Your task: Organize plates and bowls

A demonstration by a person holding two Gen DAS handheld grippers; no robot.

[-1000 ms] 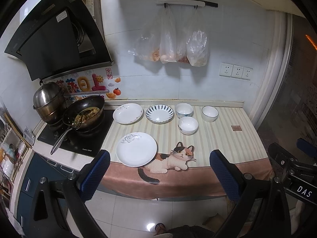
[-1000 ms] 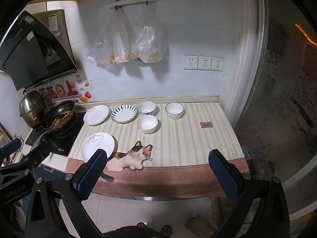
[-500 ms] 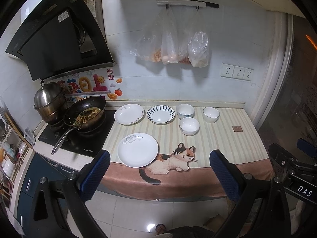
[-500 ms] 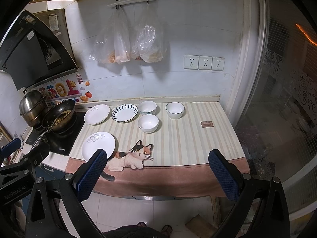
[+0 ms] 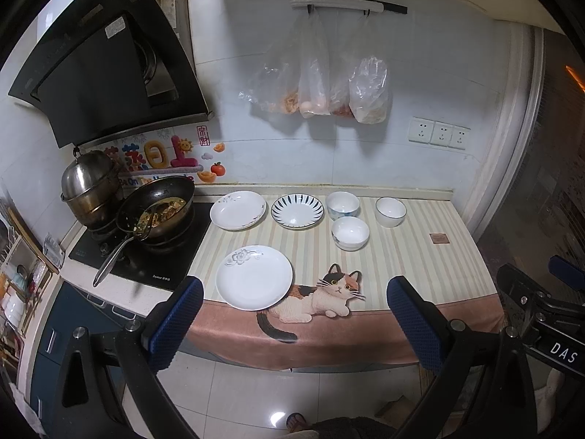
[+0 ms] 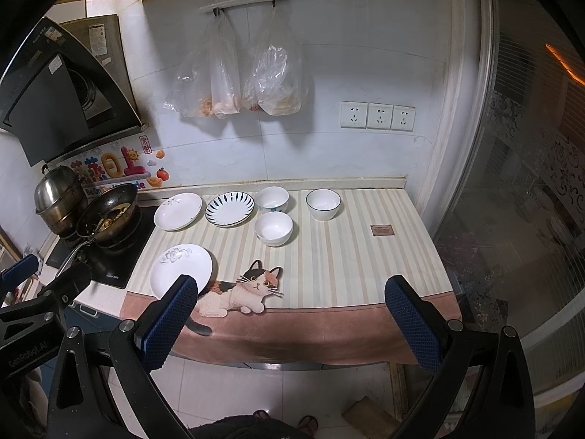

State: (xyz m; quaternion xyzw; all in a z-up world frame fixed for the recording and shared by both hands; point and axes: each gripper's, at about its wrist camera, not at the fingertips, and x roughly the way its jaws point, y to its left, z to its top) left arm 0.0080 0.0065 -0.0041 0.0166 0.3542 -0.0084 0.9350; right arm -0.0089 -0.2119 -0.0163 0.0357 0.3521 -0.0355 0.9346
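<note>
White plates (image 5: 254,277) and bowls (image 5: 350,232) on striped counter (image 5: 413,256), well beyond left gripper (image 5: 292,323) and right gripper (image 6: 289,323); both spread, empty.

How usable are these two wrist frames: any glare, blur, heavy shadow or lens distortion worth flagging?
Left wrist view: strong fisheye bend with black corners; plates and bowls sharp, a small glare spot on the floor tile. Right wrist view: same curvature; the glass partition is dim and hazy with an orange streak, and the hanging plastic bags throw soft shadows on the wall. No motion blur in either.
</note>
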